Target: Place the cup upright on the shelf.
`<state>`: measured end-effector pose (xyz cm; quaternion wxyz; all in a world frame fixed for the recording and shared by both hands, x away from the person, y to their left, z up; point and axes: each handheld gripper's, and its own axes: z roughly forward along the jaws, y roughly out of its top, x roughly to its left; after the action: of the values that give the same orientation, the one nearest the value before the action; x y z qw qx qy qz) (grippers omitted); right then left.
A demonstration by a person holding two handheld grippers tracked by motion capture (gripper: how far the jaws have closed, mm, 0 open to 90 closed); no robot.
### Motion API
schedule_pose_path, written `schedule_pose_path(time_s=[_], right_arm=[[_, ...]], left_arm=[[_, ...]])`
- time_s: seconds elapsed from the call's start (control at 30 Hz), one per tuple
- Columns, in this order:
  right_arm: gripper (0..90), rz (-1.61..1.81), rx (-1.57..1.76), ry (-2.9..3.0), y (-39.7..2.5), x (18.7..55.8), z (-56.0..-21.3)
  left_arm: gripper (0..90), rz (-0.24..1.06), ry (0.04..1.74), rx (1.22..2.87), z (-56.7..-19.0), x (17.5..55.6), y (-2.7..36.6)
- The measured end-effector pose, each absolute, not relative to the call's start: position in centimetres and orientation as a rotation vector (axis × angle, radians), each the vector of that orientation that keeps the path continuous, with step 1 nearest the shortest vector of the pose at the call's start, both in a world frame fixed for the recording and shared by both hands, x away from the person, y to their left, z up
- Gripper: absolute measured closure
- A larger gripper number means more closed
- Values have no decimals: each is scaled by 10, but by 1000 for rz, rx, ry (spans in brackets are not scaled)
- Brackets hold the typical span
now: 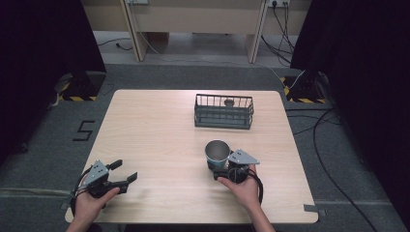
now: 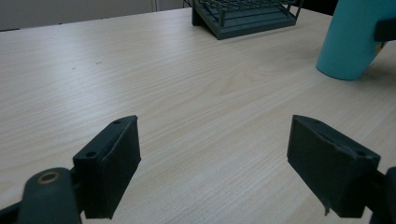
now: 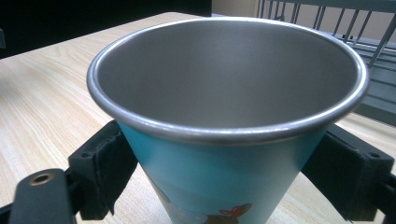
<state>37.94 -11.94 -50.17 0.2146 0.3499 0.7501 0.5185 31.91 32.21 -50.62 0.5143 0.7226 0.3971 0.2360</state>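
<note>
A lab recording bay: black curtains (image 1: 43, 43), hazard-taped stand feet (image 1: 77, 92) (cables (image 1: 333, 159) trailing), grey carpet (image 1: 193, 75).

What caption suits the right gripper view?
Black jaws bracket a blue, steel-lined cup on the wooden table, wire basket behind.

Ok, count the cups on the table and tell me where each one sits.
1. The teal metal cup stands upright near the table's front right, between the jaws of the right claw, in front of the wire basket. Something small and dark lies in the basket; I cannot identify it.
</note>
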Motion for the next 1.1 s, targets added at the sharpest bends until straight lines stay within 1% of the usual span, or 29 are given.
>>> schedule_pose_path(time_s=[0.1, 0.4, 1.1], right_arm=[[169, 1445, 970, 2075, -119, 379, -503], [179, 1460, 967, 2057, -120, 377, -503], [180, 1509, 975, 1934, -130, 381, -477]], left_arm=[[166, 566, 953, 1737, -506, 319, 322], [167, 567, 953, 1735, -506, 319, 322], [169, 567, 956, 1734, -506, 319, 322]])
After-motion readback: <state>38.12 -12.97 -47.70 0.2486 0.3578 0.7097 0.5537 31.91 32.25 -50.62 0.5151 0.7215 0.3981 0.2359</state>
